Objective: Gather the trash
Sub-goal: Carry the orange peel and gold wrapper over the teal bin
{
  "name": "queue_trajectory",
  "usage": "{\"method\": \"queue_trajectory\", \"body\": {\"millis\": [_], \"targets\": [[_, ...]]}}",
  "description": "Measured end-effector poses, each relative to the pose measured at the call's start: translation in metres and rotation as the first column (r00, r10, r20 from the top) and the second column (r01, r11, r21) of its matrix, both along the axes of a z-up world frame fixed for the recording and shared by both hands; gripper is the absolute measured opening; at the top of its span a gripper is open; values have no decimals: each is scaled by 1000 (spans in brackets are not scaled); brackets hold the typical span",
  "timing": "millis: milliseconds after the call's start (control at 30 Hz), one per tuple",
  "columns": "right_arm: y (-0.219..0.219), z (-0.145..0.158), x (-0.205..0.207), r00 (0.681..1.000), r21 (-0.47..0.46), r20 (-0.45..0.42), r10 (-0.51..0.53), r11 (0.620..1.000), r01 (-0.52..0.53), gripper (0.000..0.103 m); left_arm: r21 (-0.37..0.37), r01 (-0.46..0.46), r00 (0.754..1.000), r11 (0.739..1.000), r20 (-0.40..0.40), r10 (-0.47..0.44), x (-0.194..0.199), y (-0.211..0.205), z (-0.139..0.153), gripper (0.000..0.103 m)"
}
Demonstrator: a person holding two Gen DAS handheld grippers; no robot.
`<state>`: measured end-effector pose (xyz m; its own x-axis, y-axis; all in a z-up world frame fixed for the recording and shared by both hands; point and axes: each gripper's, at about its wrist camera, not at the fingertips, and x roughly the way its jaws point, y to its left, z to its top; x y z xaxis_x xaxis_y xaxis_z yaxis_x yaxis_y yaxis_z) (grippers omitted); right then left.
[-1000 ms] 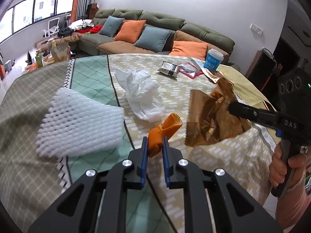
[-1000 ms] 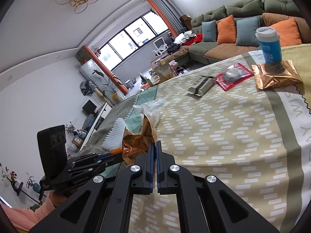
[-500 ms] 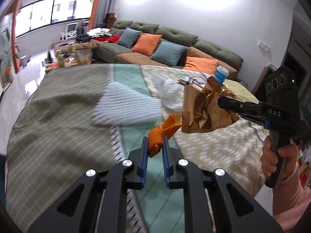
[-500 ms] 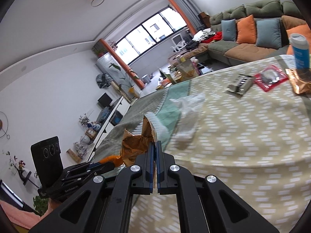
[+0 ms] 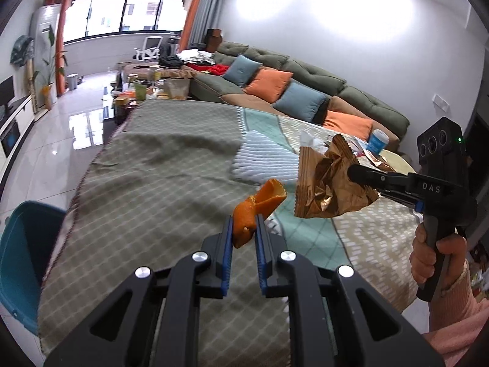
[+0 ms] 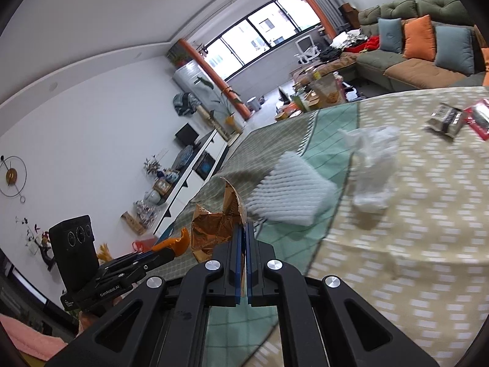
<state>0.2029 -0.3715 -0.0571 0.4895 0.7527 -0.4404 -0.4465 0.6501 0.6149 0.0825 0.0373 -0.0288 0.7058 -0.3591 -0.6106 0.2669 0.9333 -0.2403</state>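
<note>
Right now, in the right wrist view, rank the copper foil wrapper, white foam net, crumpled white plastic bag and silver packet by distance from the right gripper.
1. Copper foil wrapper, clamped in the right gripper.
2. White foam net, just beyond.
3. Crumpled white plastic bag, farther right.
4. Silver packet, far right.

Around the patchwork tablecloth [image 5: 159, 183], olive check beside mint diamond and beige dashes, hangs a coppery gold wrapper [image 5: 327, 183] next to bright orange peel [image 5: 259, 205], with a white netted foam sleeve [image 5: 262, 160] lying on it and what looks like a teal bin [image 5: 21, 263] at its edge.
</note>
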Motion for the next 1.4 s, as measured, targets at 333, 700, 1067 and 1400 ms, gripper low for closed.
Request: {"method": "queue_trajectory", "body": {"millis": [333,700,1067,1400], "targets": [[48,-3,11,996,-11,-20,90,996,-90,3,-7,-100,995,995,6,100,-12,42,-2,15],[100,3,20,985,-8,-21,173,985,-173,3,-4,-215,976,977,20,215,-26,89,2,15],[142,6,21,967,-13,-13,256,967,-256,3,-5,-319,947,948,30,319,-37,130,6,15],[182,13,21,950,-24,-8,311,950,-311,3,0,-388,921,922,30,388,-41,152,5,15]]}}
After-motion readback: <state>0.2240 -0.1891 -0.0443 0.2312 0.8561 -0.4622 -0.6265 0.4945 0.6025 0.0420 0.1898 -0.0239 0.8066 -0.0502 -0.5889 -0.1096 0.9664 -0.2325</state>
